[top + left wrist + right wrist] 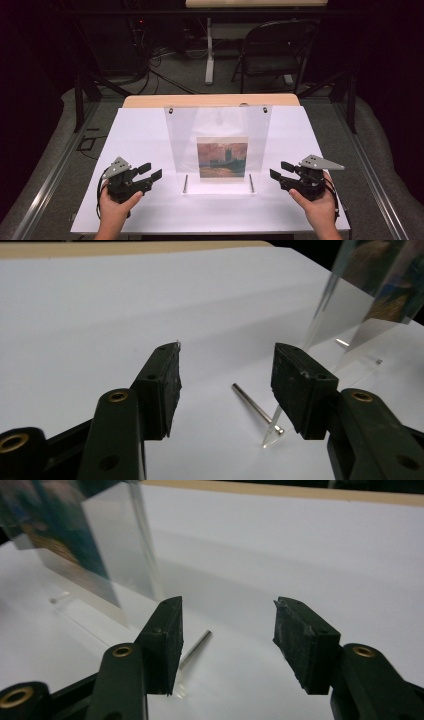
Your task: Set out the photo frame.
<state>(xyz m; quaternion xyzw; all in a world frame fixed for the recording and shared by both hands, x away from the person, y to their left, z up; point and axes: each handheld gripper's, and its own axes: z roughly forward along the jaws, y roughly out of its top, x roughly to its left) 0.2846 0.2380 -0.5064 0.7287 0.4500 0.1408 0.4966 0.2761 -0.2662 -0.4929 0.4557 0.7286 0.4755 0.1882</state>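
Lying over a wooden table [150, 100], a white sheet [135, 135] makes the whole working surface; beyond the table's far edge the room is dark, with a grey floor, a folding chair [272, 50], a pale table leg [210, 50] and loose cables [165, 75]. The left gripper [152, 172] hangs low over the sheet near its front edge, jaws standing apart with nothing between them; bare white sheet runs to its outer side and ahead of it. The right gripper [281, 170] sits likewise at the other side, jaws parted and empty; bare sheet lies outward of it too. Between the two grippers stands a clear acrylic picture stand [180, 130], leaning back, with a small painting print [222, 157] behind its panel; its clear foot lies flat on the sheet, crossed by two thin metal pins [185, 183]. In the left gripper view a pin [250, 402] and the corner of the foot lie just beside the inner jaw [300, 390], apart from it; in the right gripper view the other pin [197, 647] lies just beside that gripper's inner jaw.
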